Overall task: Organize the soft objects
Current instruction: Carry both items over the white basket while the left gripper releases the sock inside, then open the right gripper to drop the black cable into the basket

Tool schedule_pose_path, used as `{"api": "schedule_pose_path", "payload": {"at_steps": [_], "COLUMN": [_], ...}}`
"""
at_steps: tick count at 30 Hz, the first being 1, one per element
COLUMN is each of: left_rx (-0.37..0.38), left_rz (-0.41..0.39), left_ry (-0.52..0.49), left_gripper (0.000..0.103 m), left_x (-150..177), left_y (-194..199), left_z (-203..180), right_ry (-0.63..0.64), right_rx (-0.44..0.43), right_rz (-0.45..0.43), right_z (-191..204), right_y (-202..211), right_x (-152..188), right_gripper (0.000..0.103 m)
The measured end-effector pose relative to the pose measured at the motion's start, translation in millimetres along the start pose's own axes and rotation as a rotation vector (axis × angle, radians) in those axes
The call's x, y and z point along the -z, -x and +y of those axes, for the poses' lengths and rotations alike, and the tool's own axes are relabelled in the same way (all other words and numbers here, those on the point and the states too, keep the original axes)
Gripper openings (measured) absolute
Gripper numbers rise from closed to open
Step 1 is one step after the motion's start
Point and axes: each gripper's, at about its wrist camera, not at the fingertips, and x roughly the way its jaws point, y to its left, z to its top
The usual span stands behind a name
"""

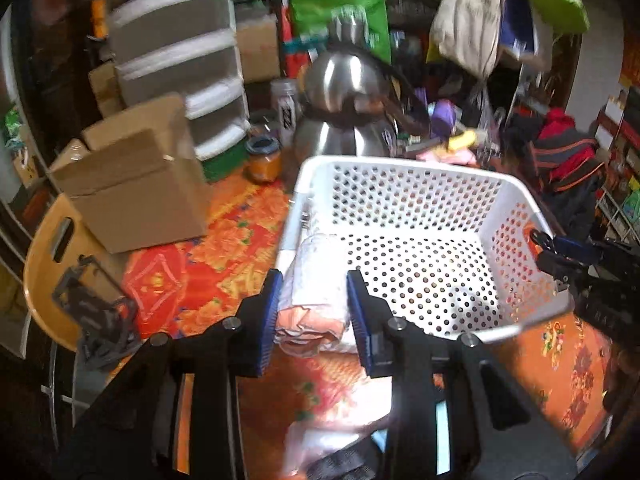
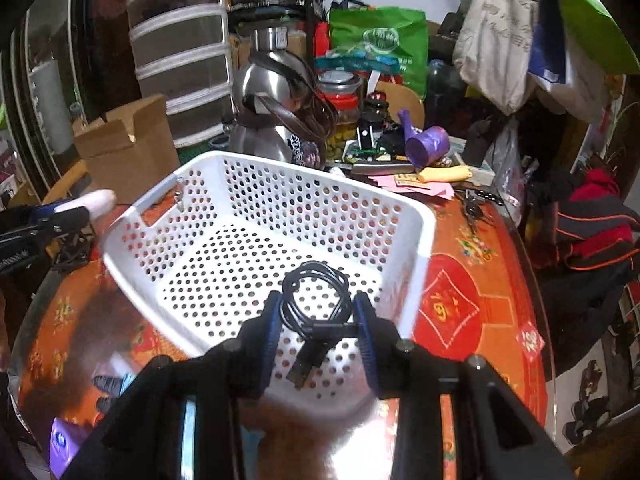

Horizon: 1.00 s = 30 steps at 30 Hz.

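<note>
A: Left gripper (image 1: 314,312)?
B: Jaws closed on a folded white and peach cloth (image 1: 310,308). The bundle sits between the blue pads, at the near left corner of the white perforated basket (image 1: 404,184); whether it is inside the rim or over it, cannot tell.

A: Right gripper (image 2: 318,322)?
B: Jaws narrow, clamping a coiled black cable (image 2: 316,300). The coil stands up between the pads and its bound end hangs below them, over the near part of the basket floor.

A: Basket position?
B: On the orange patterned tablecloth (image 2: 460,300), toward the table's near edge. Cardboard box (image 1: 132,184) at its far left, steel kettle (image 1: 344,108) just behind it, pink paper slips (image 2: 416,186) near the far right corner.
</note>
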Motion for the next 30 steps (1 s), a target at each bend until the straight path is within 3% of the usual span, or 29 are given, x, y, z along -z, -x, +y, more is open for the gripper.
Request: {"api": "schedule_pose_path", "payload": {"at_steps": [3,7,13,14,15,17,18,19,25,30], "left_rx": [-0.012,-0.033,-0.048,-0.053,-0.052,-0.05,-0.059,-0.073,-0.104,-0.093], "left_rz": [0.093,0.139,0.143,0.136,0.124,0.108,0.1,0.078,0.007,-0.054], "left_ry": [0.003,0.005,-0.023,-0.016,-0.009,-0.009,-0.007,-0.003,-0.048,-0.055], "left_gripper": [0.031,0.03,0.031,0.037,0.044,0.071,0.075,0.081,0.084,0.084], "left_x": [-18.6,-22.7,-24.0,-23.7,-22.2,-21.4,-20.2,-18.4,4.0,64.2], "left_y": [-36.7,-65.8,-80.4,-80.6,-77.7,-73.0,-70.7,-62.3,-15.0,39.5], "left_z": [-14.4,-25.8,-37.1,-36.8,-34.7,-32.3,-28.8,-26.2,-10.6,13.2], "right_ry": [0.006,0.015,0.055,0.058,0.056,0.045,0.042,0.039,-0.01,-0.018], "right_rx": [0.017,0.026,0.072,0.078,0.075,0.064,0.066,0.072,0.054,0.051], "right_rz": [0.056,0.11,0.131,0.122,0.105,0.081,0.063,0.05,-0.042,-0.137], "right_z": [0.0,1.1,5.7,7.1,7.3,6.6,6.0,5.7,-2.0,-2.1], "right_y": [-25.8,-48.9,-61.5,-60.1,-57.1,-51.3,-46.2,-41.0,6.4,63.9], "right_x": [-9.4,-10.1,-13.5,-13.8,-14.4,-15.5,-16.0,-16.6,-8.3,55.2], "right_gripper": [0.034,0.034,0.035,0.035,0.038,0.056,0.063,0.063,0.063,0.064]}}
